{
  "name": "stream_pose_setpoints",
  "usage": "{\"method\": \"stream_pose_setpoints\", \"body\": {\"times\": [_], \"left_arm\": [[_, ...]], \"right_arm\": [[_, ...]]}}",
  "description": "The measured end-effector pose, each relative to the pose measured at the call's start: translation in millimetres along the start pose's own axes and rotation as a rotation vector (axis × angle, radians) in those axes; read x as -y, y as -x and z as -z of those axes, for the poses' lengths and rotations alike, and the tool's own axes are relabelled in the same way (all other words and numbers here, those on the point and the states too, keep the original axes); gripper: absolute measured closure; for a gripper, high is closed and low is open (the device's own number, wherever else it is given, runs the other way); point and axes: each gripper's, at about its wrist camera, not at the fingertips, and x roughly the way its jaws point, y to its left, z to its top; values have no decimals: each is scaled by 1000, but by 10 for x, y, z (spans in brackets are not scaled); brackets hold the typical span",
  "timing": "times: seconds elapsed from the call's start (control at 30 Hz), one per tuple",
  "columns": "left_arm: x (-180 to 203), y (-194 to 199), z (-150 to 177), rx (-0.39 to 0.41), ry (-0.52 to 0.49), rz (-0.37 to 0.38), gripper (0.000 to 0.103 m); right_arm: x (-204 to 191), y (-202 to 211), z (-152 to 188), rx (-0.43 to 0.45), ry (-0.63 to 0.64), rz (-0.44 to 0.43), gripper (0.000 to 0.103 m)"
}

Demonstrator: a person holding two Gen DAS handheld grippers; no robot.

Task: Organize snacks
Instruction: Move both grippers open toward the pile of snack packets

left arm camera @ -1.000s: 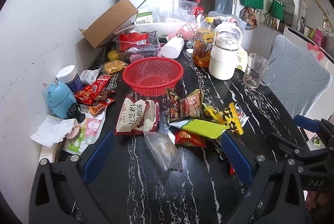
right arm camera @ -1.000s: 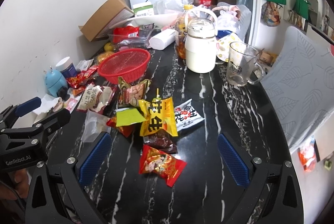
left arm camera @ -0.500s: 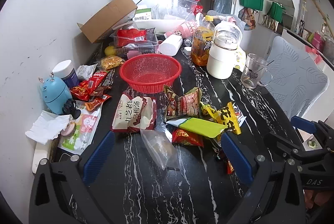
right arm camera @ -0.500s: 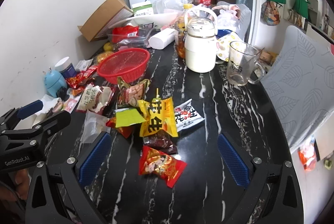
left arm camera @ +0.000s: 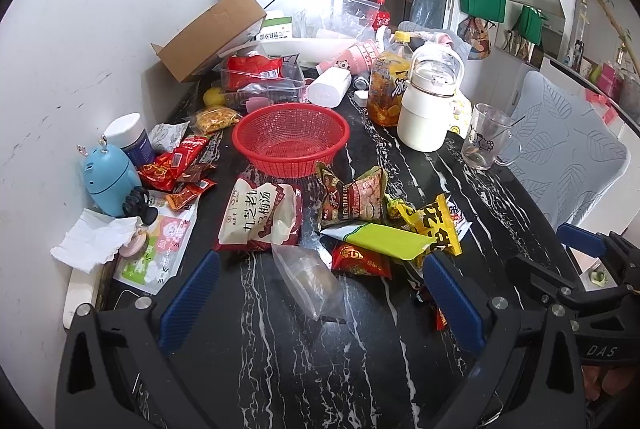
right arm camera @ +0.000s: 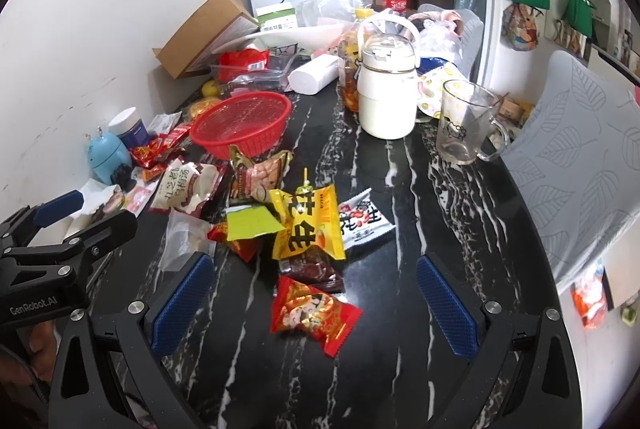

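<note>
Both tongs hover over the black marbled table [left arm camera: 280, 349] with their blue pads spread wide, grasping nothing. In the left wrist view, the left tongs [left arm camera: 316, 301] frame a clear plastic bag [left arm camera: 308, 279] at lower centre; the right tongs [right arm camera: 312, 303] in the right wrist view frame a red snack packet [right arm camera: 314, 313] at lower centre. The snacks lie loose in the middle of both frames: a white-and-maroon pouch [left arm camera: 260, 215], a yellow packet [right arm camera: 306, 225], a lime-green wrapper [left arm camera: 380, 239] and a white peanut packet [right arm camera: 364, 223] just beside the yellow one. Above them, centre-left, sits the empty red basket [left arm camera: 290, 139]. A white jug [right arm camera: 386, 97] and glass mug [right arm camera: 464, 123] stand at upper right.
</note>
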Motion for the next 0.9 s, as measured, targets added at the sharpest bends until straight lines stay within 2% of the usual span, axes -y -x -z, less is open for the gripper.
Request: {"method": "stream_pose_setpoints", "body": {"times": [0.5,0.9], "left_arm": [[-10,128,161,6,18,9,0],[-15,16,395,-41,40,45,0]], "right_arm": [[-48,128,173,14,9,-9,0],[14,21,391,-18,-9,-32,0]]}}
